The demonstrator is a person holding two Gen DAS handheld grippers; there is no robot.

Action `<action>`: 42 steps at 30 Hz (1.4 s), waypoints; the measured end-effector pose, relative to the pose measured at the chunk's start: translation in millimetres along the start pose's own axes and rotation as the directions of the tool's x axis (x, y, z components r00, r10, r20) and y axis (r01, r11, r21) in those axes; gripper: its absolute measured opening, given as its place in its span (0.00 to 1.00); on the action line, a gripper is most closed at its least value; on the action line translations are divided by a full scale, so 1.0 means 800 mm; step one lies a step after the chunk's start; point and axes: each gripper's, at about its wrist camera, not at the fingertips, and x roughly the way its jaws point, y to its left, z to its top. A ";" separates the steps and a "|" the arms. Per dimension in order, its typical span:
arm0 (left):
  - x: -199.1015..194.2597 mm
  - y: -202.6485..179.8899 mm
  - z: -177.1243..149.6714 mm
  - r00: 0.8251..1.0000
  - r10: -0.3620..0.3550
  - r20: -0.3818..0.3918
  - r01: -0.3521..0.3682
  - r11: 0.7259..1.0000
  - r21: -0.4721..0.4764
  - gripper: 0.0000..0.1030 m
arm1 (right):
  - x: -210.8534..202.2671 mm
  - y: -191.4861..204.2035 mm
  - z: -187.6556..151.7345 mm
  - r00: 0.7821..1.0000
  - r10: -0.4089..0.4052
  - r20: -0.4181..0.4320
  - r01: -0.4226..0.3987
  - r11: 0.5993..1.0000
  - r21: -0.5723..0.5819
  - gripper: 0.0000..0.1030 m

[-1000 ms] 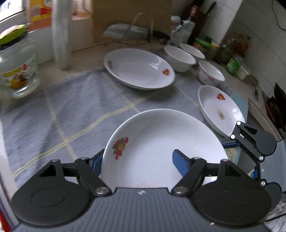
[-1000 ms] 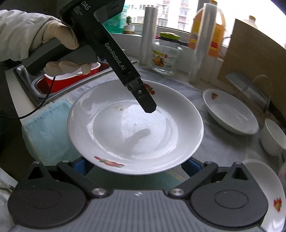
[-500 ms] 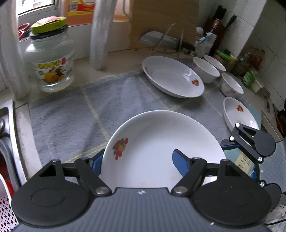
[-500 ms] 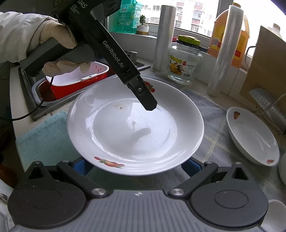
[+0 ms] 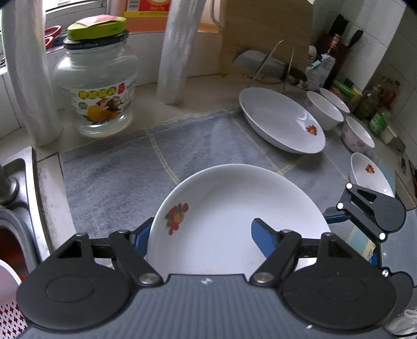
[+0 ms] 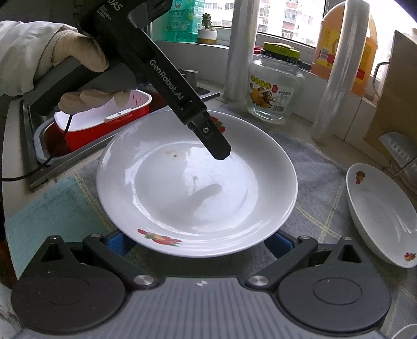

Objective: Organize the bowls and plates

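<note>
Carrying the deep plate (image 5: 234,216) leftward above the bench mat (image 5: 117,169), left gripper (image 5: 198,234) is clamping its rim; right gripper (image 6: 198,242) jaws are straddling it (contact unclear), away from the remaining dishes.

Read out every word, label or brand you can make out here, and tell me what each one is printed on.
"GenRobot.AI": white lettering along the black body of the left gripper.
"DAS": on the same gripper, up near the gloved hand; the smaller lines beside it are too small to read.
Glass jar: yellow characters and a barcode, too blurred to read.
Orange jug: label print unreadable.
Green package at the window: unreadable.
</note>
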 end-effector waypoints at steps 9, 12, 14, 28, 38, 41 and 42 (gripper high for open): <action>0.013 0.013 -0.004 1.000 0.014 -0.015 -0.014 1.000 -0.021 0.74 | 0.016 -0.001 0.003 1.000 0.014 -0.025 -0.013 1.000 0.005 1.00; 0.015 0.015 -0.008 1.000 0.018 -0.015 -0.018 1.000 -0.026 0.74 | 0.018 0.000 0.003 0.999 0.010 -0.032 -0.010 1.000 0.000 1.00; 0.015 0.015 -0.010 1.000 0.026 -0.012 -0.026 0.999 -0.021 0.75 | 0.018 0.002 0.003 0.999 0.004 -0.035 -0.004 1.000 -0.012 1.00; -0.056 -0.034 -0.036 0.964 0.139 0.228 -0.148 0.989 0.021 0.91 | -0.043 -0.002 -0.010 0.995 -0.094 -0.043 0.097 0.992 0.083 1.00; -0.088 -0.131 -0.082 0.925 0.127 0.358 -0.129 0.991 -0.017 0.97 | -0.124 -0.026 -0.034 0.957 -0.288 -0.031 0.285 0.921 0.266 1.00; -0.083 -0.165 -0.095 0.917 0.138 0.374 -0.130 0.990 -0.046 0.97 | -0.149 -0.037 -0.052 0.949 -0.316 -0.020 0.307 0.904 0.296 1.00; -0.080 -0.175 -0.098 0.916 0.148 0.373 -0.138 0.989 -0.054 0.97 | -0.156 -0.042 -0.058 0.946 -0.324 -0.022 0.315 0.899 0.305 1.00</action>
